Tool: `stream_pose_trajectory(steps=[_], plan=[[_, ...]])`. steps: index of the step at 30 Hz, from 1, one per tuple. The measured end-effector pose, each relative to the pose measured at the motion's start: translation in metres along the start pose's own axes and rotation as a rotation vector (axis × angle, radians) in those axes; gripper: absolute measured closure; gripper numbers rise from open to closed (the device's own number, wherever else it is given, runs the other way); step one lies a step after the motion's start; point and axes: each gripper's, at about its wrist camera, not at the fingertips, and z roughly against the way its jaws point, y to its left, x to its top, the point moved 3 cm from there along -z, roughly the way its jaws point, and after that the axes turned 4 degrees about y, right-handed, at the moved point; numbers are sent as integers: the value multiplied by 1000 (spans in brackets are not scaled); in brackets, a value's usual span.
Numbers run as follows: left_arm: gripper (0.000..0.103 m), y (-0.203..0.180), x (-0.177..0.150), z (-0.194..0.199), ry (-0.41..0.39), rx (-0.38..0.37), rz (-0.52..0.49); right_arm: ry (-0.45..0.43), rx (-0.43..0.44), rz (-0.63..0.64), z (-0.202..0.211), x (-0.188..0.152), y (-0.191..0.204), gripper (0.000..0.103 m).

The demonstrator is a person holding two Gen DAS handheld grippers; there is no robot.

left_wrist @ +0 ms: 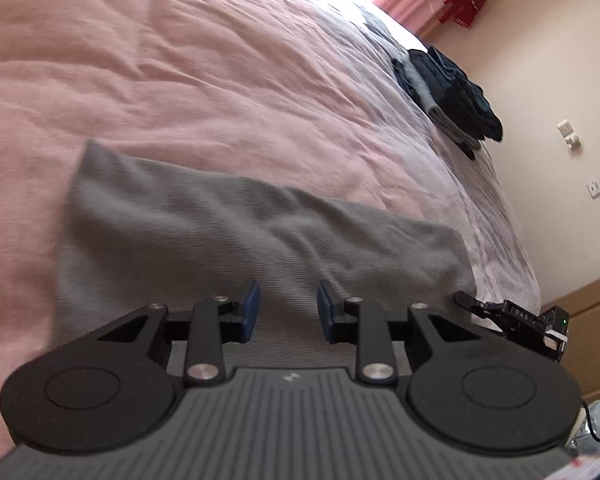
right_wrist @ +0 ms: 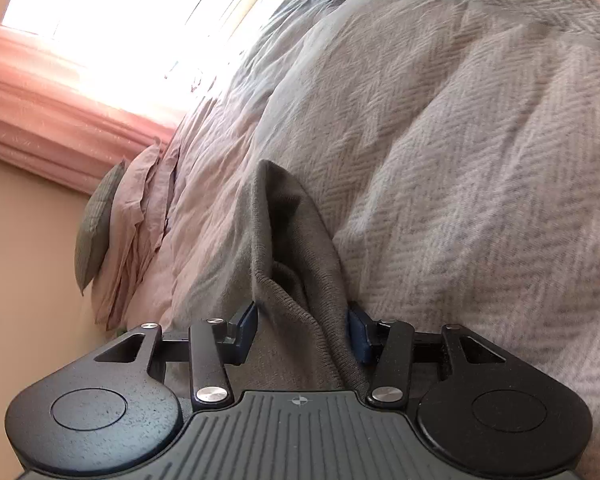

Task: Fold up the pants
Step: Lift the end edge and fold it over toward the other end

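Grey pants [left_wrist: 228,232] lie as a folded strip across the pink bed cover [left_wrist: 160,80]. My left gripper [left_wrist: 288,308] hovers open over the strip's near edge, blue pads apart and nothing pinched between them. At the strip's right end I see my right gripper [left_wrist: 512,320], its fingertip against the cloth corner. In the right wrist view a raised, ribbed fold of the grey pants [right_wrist: 296,280] stands between the wide-apart fingers of the right gripper [right_wrist: 304,332], which is open. The cloth brushes the right pad [right_wrist: 358,336].
A pile of dark folded clothes [left_wrist: 448,96] sits further along the bed's edge. A grey herringbone blanket [right_wrist: 460,160] covers that side. Pillows [right_wrist: 112,224] lean at the head near a pink curtain [right_wrist: 60,112]. A wooden cabinet [left_wrist: 592,320] stands beside the bed.
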Motion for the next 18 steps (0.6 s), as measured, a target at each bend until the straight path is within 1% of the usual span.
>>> stream_pose_trajectory(steps=[1,3,5,6,8,9,11,12,13,15,16,17,18], plan=[[78,-12,1,-12,10,0,-27,6,10,-11,1,2,-3,61],[78,-37,2,-35,16,9,-102,17,26,-29,3,4,-8,68],[78,-56,2,-54,19,51,-179,24,31,-30,2,7,-11,71],[78,-63,2,-64,22,95,-220,25,30,-30,1,8,-12,71],[80,-73,-1,-87,66,207,-317,31,19,-25,-1,8,-12,72],[80,-76,-5,-96,82,246,-366,32,11,-16,-3,8,-12,72],[80,-82,-10,-104,90,304,-439,32,-5,-2,-5,6,-9,72],[80,-84,-11,-101,91,312,-440,33,-9,-3,-6,6,-8,72],[81,-85,-9,-93,84,305,-419,36,-10,4,-7,4,-6,72],[81,-81,-6,-72,52,255,-344,43,-17,19,-7,2,-5,76],[81,-76,-6,-61,40,243,-309,46,-9,12,-7,2,-7,77],[81,-68,-7,-52,42,256,-276,47,-3,1,-8,2,-9,79],[81,-59,-9,-45,52,289,-252,54,0,-10,-9,2,-10,83]])
